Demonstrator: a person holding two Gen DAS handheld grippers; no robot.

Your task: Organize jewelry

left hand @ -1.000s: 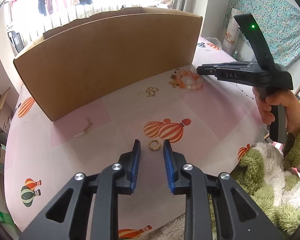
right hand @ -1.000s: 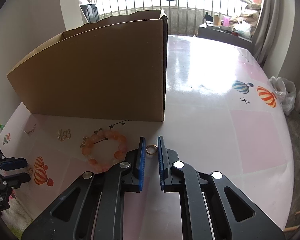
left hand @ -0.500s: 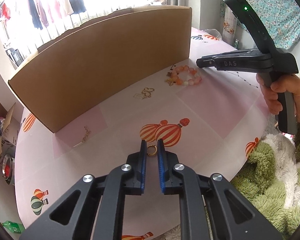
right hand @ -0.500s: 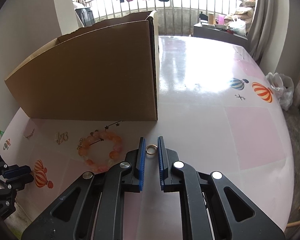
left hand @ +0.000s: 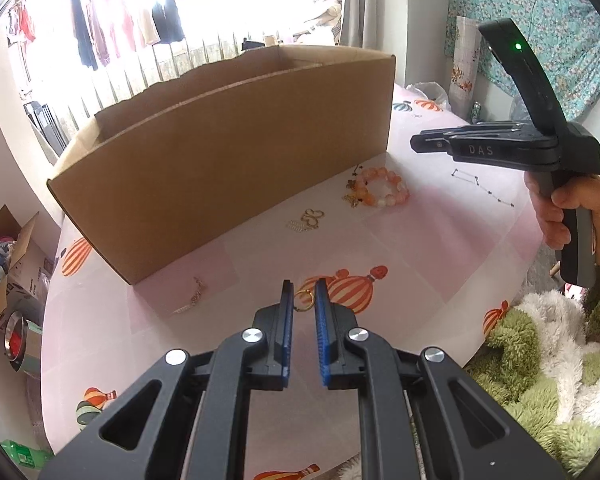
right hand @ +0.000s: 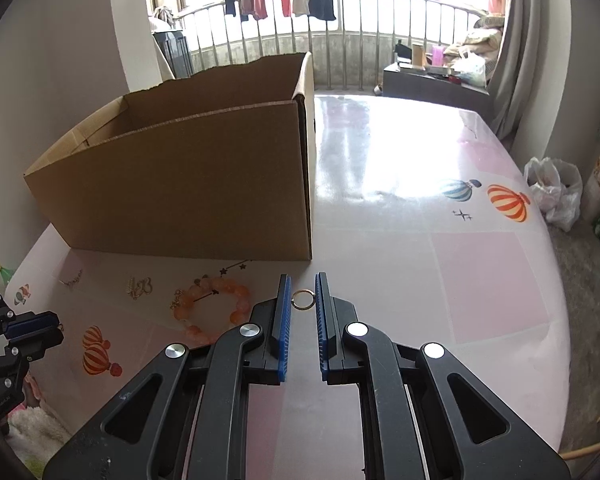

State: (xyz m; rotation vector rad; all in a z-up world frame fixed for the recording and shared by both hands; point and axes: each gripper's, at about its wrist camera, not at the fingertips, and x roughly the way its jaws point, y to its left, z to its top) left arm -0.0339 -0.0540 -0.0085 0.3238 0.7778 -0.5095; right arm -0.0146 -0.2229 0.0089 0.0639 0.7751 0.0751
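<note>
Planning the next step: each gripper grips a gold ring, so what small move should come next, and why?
Probably carry both over the cardboard box and release. The left gripper, jaws just closed, and the right gripper each pinch a gold ring; the box stands open-topped behind them.

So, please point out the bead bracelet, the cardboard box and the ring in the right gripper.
bead bracelet (right hand: pixel 236 294): right wrist view, on its far beads.
cardboard box (right hand: pixel 188 184): right wrist view, on its front wall.
ring (right hand: pixel 302 299): right wrist view, on its band, between the right gripper's pads.
</note>
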